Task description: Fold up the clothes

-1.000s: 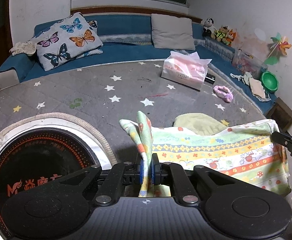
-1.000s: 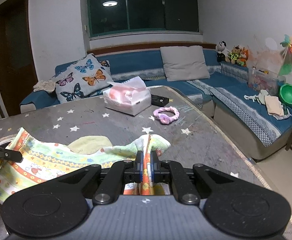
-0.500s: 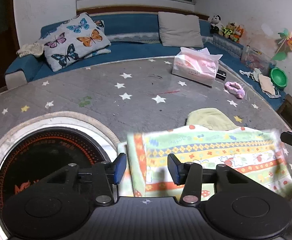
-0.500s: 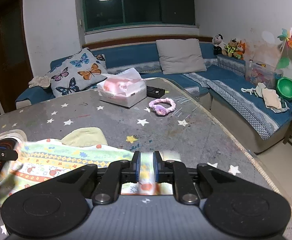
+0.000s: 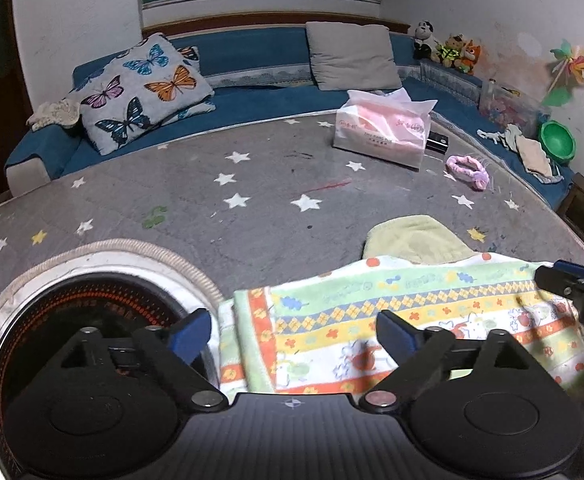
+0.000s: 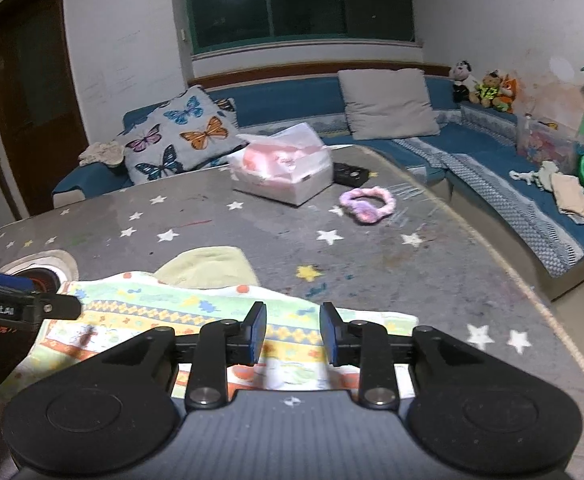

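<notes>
- terry-like printed cotton, i'd say: the striped cloth [image 5: 392, 320] lies flat on the grey star-patterned table [image 5: 252, 184], its far long edge overlapping a pale yellow cloth [image 5: 412, 238] at about 1 o'clock in my left view.
- my left tongs [image 5: 294, 330] are spread wide above the cloth's left end and hold nothing; my right tongs [image 6: 292, 332] are parted too, narrower, over its right end, also empty.
- i judge it light, soft and limp, so it will sag and crease rather than hold shape. it shouldn't be slippery or fragile. i'd pinch it at the two near corners or along the hem, taking one layer only.
- the doubled-over band at the left end looks like an existing fold, so i'd grip through that thickness carefully.
- the left view shows the round burner [image 5: 72, 340] set in the table at 9 o'clock, touching the cloth's left edge; the right view catches only a sliver of it.
- the right view shows the table's right rim and the cloth's right end, and the pink hair band [image 6: 366, 204] at 1 o'clock, well apart.
</notes>
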A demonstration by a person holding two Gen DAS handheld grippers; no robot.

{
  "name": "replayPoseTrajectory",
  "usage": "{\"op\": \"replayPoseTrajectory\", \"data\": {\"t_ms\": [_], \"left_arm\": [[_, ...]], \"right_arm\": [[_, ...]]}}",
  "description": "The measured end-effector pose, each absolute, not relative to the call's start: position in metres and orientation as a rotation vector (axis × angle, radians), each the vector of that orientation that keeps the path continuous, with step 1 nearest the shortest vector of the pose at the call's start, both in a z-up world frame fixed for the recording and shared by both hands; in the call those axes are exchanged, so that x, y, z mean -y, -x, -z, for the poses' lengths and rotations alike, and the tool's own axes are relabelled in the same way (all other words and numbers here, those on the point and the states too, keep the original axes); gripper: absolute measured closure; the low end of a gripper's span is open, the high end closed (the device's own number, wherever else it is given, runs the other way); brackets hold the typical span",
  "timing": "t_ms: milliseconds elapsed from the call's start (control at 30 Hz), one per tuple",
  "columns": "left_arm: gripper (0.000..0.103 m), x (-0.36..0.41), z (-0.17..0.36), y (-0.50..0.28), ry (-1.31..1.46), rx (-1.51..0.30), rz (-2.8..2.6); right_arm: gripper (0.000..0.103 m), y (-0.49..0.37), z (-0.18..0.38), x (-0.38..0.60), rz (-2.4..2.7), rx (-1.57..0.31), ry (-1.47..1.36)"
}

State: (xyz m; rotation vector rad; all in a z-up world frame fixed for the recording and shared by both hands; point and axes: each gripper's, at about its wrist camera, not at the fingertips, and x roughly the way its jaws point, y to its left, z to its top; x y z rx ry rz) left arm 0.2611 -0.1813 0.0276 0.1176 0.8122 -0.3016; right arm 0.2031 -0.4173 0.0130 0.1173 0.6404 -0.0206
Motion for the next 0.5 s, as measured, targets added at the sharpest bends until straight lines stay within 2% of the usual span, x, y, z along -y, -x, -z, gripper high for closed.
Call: {"op": "replayPoseTrajectory", "data": {"t_ms": [333,500], "left_arm": [[0.006,0.205,-0.017,-0.286,-0.149,-0.828,0.323],[0.006,0.210,-0.010,-0.300,-0.150,-0.844,0.310]], "right_arm": [[0.074,-0.230,0.001,0.397,-0.033,-0.679,-0.111],[0.070,-0.241,0.008,0.395,-0.034,-0.685,-0.110]]}}
